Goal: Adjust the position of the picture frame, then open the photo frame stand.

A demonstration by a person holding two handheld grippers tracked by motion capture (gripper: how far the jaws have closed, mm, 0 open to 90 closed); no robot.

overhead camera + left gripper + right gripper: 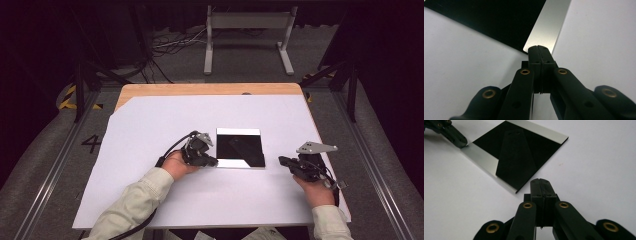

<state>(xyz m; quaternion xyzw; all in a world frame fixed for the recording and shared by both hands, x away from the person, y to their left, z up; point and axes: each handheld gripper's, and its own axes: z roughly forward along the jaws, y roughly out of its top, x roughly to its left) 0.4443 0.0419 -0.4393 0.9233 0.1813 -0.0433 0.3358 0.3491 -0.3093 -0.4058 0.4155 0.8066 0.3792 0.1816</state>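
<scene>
High view: flat square black sheet with silver edge strips (240, 147) lies unlifted; closed left gripper (214, 162) touches its near-left corner, closed right gripper (281, 160) waits beside, empty.

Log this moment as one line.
left gripper: shut, tips at plate corner | right gripper: shut, apart from plate | plate: flat on table

A flat, square, glossy black plate with brushed silver strips along two opposite edges (240, 147) lies face up on the white table sheet, slightly right of the middle. Its dark face mirrors what hangs above it. In the left gripper view the near silver strip (547, 25) runs to a rounded corner. The plate (519, 157) rests level, its edges unlifted.
</scene>
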